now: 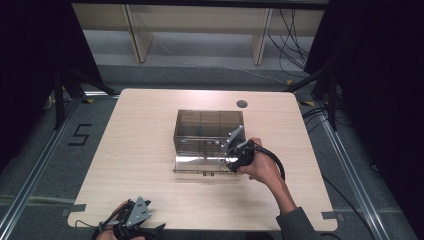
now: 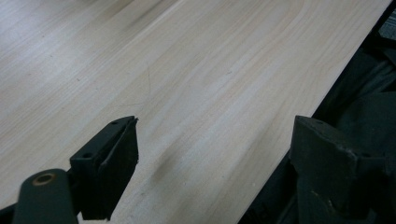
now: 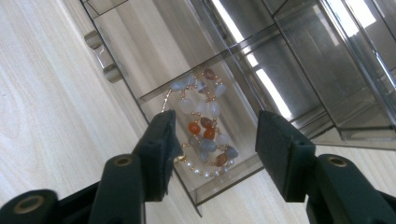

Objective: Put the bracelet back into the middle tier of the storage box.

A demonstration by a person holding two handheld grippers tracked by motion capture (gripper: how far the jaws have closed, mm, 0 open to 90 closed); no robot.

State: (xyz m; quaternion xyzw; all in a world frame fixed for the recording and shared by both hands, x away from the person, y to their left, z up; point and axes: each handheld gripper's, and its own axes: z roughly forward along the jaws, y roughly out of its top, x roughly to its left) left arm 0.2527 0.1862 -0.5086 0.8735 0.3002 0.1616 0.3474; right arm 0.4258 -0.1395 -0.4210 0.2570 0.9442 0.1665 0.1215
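**Beaded bracelet in open drawer of smoked acrylic organiser**

Where the right gripper hangs over the pulled-out drawer, its jaws stand partly apart, pads clear of everything. Item one: beaded bracelet, pale blue, white and orange stones with small gold and pearl spacers, lying on the drawer floor directly between and just beyond the jaws, nearer the left pad, ungripped. Item two: smoked transparent organiser box with divided compartments, past the gripper; two small knobs on a neighbouring drawer front. Item three: left gripper, jaws wide and empty, resting low at the near table edge, well apart from the box. Writing: a taped figure "5" on the floor beside the table; no brand or label can be read on box or bracelet.
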